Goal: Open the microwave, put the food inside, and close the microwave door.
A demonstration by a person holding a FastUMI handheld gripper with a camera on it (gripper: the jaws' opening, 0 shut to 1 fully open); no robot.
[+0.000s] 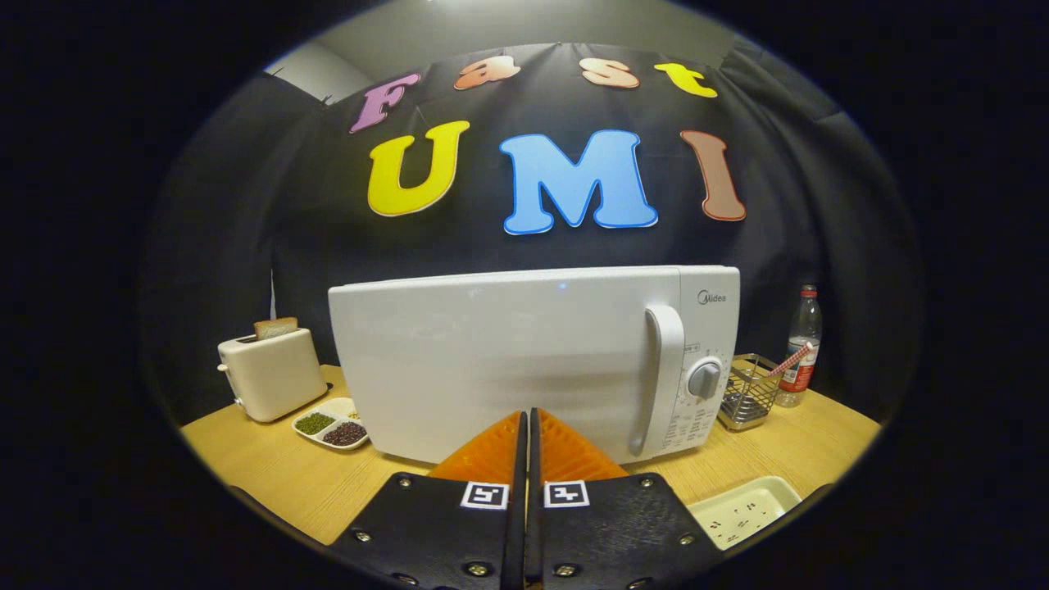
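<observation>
A white microwave [524, 360] stands on the wooden table straight ahead of me, its door closed. Its vertical handle [662, 377] runs down the right side of the door, with a grey dial [705, 379] just right of it. My gripper [527, 419] is shut, the two fingers pressed together with nothing between them, and their tips point at the lower middle of the door, left of the handle. A white tray [750, 510] lies on the table to the right of my fingers, in front of the microwave's control panel.
Left of the microwave stands a white toaster [270, 373] with a slice of bread in it, and a divided dish of beans [332, 422] lies beside it. To the right are a wire basket [750, 393] and a bottle [803, 344]. Table [279, 471] shows in front.
</observation>
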